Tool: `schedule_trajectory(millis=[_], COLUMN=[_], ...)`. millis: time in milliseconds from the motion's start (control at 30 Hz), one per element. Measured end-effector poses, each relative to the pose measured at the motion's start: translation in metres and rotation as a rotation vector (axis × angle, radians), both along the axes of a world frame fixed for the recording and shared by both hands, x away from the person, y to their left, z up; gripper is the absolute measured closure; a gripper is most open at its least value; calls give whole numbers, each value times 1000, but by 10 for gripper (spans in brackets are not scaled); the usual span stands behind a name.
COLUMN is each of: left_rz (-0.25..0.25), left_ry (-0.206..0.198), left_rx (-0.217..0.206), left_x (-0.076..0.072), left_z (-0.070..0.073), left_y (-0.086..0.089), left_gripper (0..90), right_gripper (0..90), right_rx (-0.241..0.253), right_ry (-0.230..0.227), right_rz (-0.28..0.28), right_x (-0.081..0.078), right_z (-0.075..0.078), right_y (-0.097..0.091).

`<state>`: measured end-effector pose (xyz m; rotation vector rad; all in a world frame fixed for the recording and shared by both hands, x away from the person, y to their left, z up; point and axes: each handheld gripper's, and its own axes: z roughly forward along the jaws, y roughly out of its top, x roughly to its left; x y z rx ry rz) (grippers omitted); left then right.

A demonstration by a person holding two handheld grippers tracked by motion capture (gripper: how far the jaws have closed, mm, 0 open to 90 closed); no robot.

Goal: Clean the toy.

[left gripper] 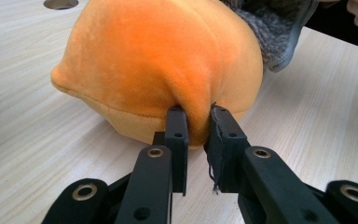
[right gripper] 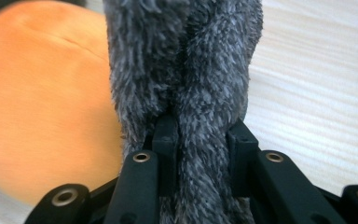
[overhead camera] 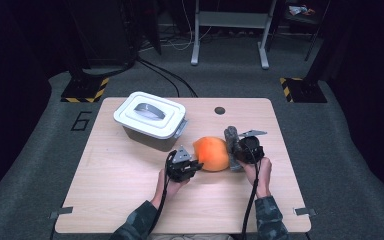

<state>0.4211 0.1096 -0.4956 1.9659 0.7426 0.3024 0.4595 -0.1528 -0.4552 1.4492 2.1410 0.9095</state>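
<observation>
The left gripper (left gripper: 198,135) pinches a fold of the orange plush (left gripper: 158,65) resting mid-table (overhead camera: 130,185); the right gripper (right gripper: 203,140) clamps the grey furry piece (right gripper: 186,60) touching the plush's far side. Its lower end is hidden between the jaws.

A single large dark numeral "6" (overhead camera: 82,121) stands painted on the grey floor just left of the light wooden table (overhead camera: 130,200).

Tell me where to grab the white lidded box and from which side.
Take the white box by the grey handle lying in the middle of its lid, coming straight down from above. The handle is narrow enough for a gripper, while the box body looks too wide and its top is unobstructed.
</observation>
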Motion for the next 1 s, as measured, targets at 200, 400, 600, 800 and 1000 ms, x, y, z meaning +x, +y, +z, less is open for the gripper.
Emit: schedule_trajectory(millis=[200,400,600,800,1000], left_rz=[-5,1,4,9,12], left_ry=[0,0,11,7,8], left_rx=[2,0,-4,-3,-4], left_x=[1,0,2,2,3], left_z=[0,0,-1,-1,1], left_y=[0,-1,2,3,2], left_gripper=[787,787,785,784,767], right_gripper=[707,709,711,714,713], right_rx=[13,8,40,9,61], right_ry=[24,62,145,62,-25], right_rz=[-18,-33,-40,-51,109], right_x=[3,8,12,3,-15], right_z=[-11,-23,-42,-19,23], right_y=[-8,-12,-20,-24,1])
